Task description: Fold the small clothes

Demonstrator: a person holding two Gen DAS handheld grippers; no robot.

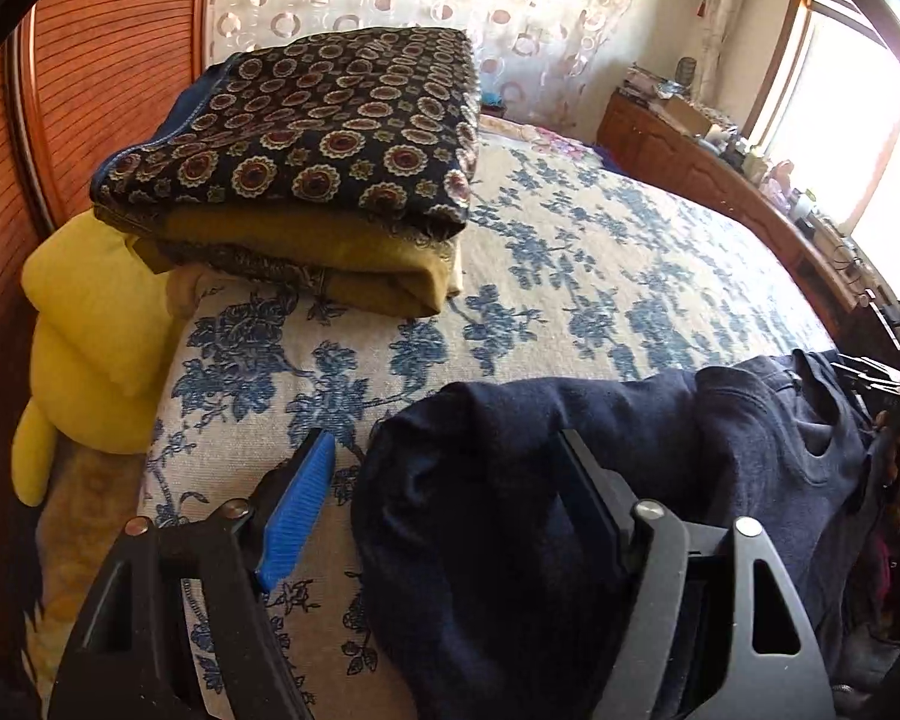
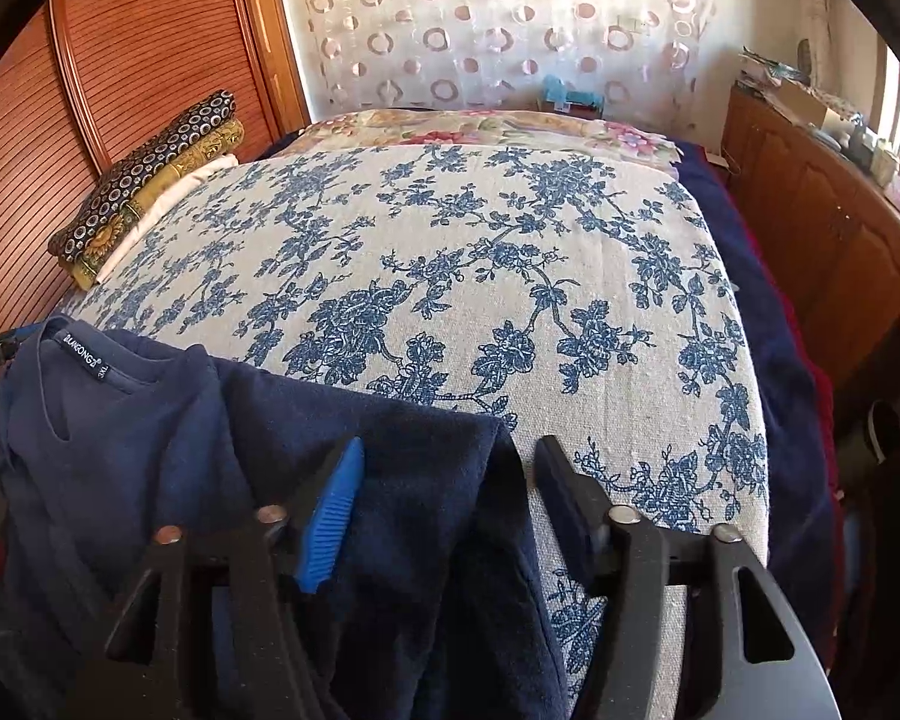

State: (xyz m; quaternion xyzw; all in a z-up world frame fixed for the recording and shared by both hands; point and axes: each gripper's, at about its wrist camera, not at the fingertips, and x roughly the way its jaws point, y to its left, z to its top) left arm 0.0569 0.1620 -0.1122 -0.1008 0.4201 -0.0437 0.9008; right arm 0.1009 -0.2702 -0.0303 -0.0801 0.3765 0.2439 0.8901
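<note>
A navy blue shirt point(image 1: 570, 498) lies bunched at the near edge of the bed; it also shows in the right wrist view point(image 2: 222, 450), neck label up at the left. My left gripper point(image 1: 447, 444) is open, its jaws wide apart, with a fold of the shirt lying between them. My right gripper point(image 2: 450, 450) is open too, with the shirt's right part between its blue-padded finger point(image 2: 330, 516) and the black one. Neither jaw pair presses the cloth.
The bed has a white cover with blue flowers point(image 2: 480, 276). A stack of folded patterned cloths point(image 1: 306, 150) sits at its far left, also visible in the right wrist view point(image 2: 150, 174). A yellow plush point(image 1: 90, 324) lies beside the bed. A wooden cabinet point(image 2: 822, 228) runs along the right.
</note>
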